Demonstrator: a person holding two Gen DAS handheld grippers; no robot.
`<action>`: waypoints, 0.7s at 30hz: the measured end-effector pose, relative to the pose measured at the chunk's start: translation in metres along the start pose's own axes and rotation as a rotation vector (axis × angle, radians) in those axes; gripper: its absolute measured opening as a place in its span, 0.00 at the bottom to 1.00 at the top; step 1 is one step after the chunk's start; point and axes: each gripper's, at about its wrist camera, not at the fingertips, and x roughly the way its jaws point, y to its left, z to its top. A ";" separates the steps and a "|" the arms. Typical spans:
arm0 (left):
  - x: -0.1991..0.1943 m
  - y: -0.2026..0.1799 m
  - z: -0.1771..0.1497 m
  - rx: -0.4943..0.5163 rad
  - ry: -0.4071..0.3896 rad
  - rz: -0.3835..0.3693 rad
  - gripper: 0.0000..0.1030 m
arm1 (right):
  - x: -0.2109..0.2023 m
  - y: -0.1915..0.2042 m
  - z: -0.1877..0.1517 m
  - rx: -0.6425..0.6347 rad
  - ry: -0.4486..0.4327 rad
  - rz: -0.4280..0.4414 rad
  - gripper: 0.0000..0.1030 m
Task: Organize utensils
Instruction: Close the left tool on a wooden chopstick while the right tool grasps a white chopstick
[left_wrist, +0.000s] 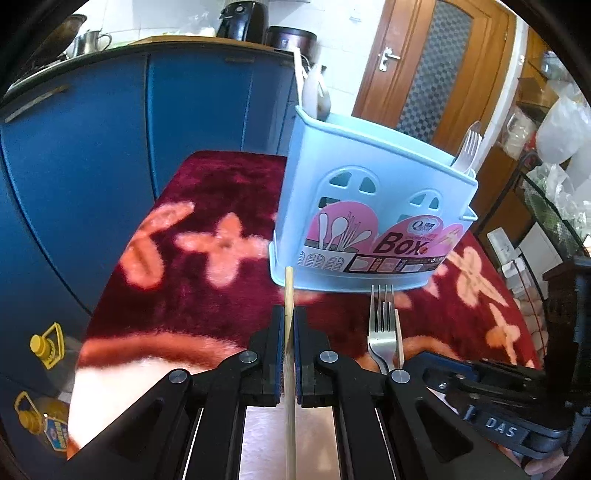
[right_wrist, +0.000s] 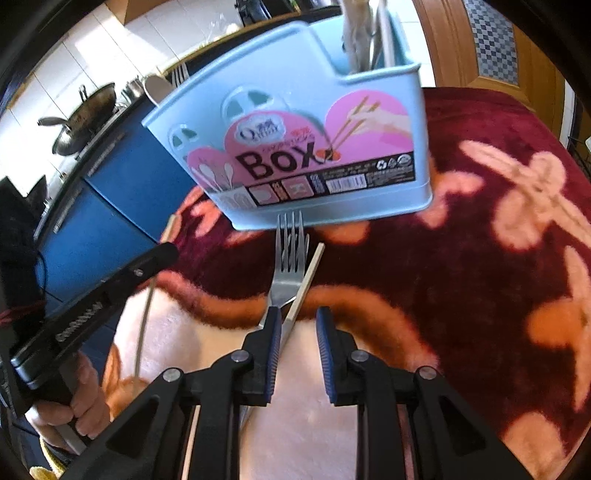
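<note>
A light blue utensil box (left_wrist: 373, 206) stands on the red floral cloth (left_wrist: 207, 206); it also shows in the right wrist view (right_wrist: 295, 140). It holds a fork (left_wrist: 467, 147) and white utensils (left_wrist: 314, 92). My left gripper (left_wrist: 290, 321) is shut on a wooden chopstick (left_wrist: 289, 295) that points toward the box. A steel fork (right_wrist: 290, 254) and a second chopstick (right_wrist: 306, 280) lie on the cloth in front of the box. My right gripper (right_wrist: 297, 325) is open just above their handles, its left finger (right_wrist: 271, 332) over them.
Blue cabinets (left_wrist: 110, 147) stand left of the table, with a wok (right_wrist: 81, 122) and kitchenware on the counter. Oil bottles (left_wrist: 44, 347) stand on the floor at left. A wooden door (left_wrist: 436, 66) is behind. A wire rack with bags (left_wrist: 554, 147) is at right.
</note>
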 end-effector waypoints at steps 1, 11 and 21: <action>-0.001 0.002 0.000 -0.004 -0.002 -0.002 0.04 | 0.001 0.001 0.001 -0.002 0.008 -0.003 0.22; -0.007 0.012 -0.003 -0.032 -0.023 -0.023 0.04 | 0.017 0.016 0.015 -0.051 0.096 -0.078 0.15; -0.014 0.011 -0.003 -0.034 -0.035 -0.039 0.04 | 0.014 0.028 0.017 -0.117 0.116 -0.124 0.12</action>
